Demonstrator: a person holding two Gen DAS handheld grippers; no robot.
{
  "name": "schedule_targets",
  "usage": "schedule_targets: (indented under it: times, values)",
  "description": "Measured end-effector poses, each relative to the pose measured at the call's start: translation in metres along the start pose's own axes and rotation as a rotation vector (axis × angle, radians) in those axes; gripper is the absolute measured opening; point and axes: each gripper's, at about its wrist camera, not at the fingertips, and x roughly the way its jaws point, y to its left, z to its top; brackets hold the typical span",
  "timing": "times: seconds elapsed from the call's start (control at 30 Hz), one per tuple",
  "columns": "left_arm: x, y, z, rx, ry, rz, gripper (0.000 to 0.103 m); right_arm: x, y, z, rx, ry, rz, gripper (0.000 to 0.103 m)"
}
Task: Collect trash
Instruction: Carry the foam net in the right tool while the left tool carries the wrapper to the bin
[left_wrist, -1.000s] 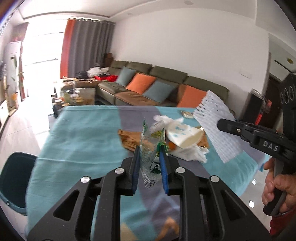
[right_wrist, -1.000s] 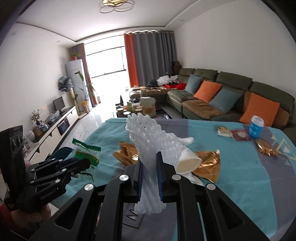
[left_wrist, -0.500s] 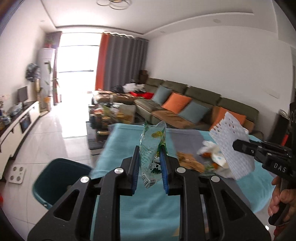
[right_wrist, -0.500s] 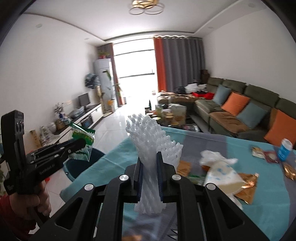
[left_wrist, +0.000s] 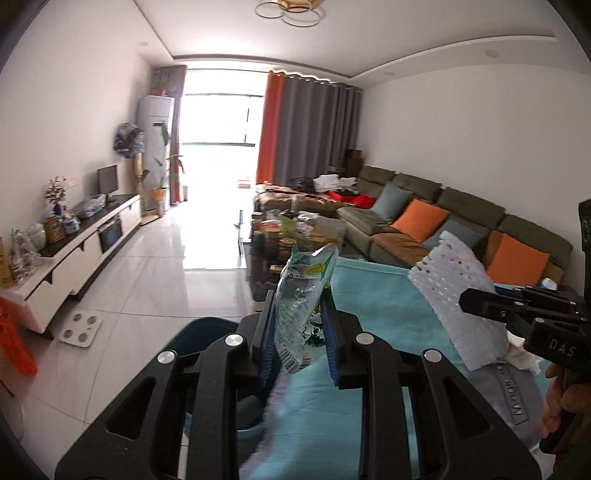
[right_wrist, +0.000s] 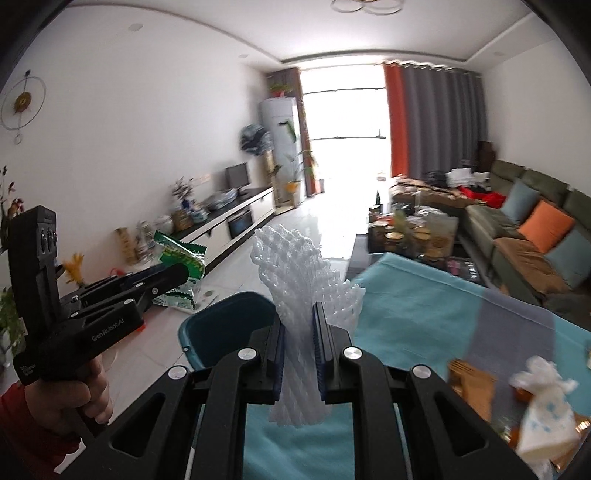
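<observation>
Moved: swung off the littered tablecloth (right_wrist: 424, 306) toward the teal bin (right_wrist: 225, 325).
Left gripper (left_wrist: 300, 332): jaws just easing apart, clear green-printed wrapper (left_wrist: 303, 295) between them.
Right gripper (right_wrist: 298, 350): clamped on white foam fruit net (right_wrist: 295, 280).
Bin: just below and ahead of both.

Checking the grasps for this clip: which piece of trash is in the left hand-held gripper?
The clear green-printed wrapper, pinched in the left hand-held gripper. The right hand-held gripper holds white foam netting.

I am holding both tongs out ahead, angled slightly downward: left tongs (left_wrist: 298, 332) loosening a touch yet pinching something, right tongs (right_wrist: 298, 347) clamped tight, my hand (right_wrist: 70, 398) gripping each handle.
</observation>
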Motion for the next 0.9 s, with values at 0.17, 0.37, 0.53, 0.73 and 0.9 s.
schedule_targets:
  times: [0.17, 0.37, 0.53, 0.73, 0.9]
  values:
    - [0.003, 0.033, -0.002, -0.022, 0.026, 0.056, 0.024, 0.041, 0.015, 0.009, -0.017, 0.056, 0.091, 0.013]
    - [0.020, 0.063, -0.006, -0.055, 0.072, 0.103, 0.025, 0.085, 0.026, 0.015, -0.009, 0.141, 0.152, 0.013]
    - [0.043, 0.083, -0.012, -0.067, 0.114, 0.129, 0.026, 0.116, 0.033, 0.021, -0.031, 0.203, 0.168, 0.013]
    - [0.072, 0.100, -0.025, -0.085, 0.175, 0.141, 0.026, 0.157, 0.044, 0.016, -0.056, 0.302, 0.194, 0.013]
    - [0.100, 0.119, -0.046, -0.146, 0.255, 0.123, 0.026, 0.197, 0.052, 0.009, -0.026, 0.402, 0.232, 0.013]
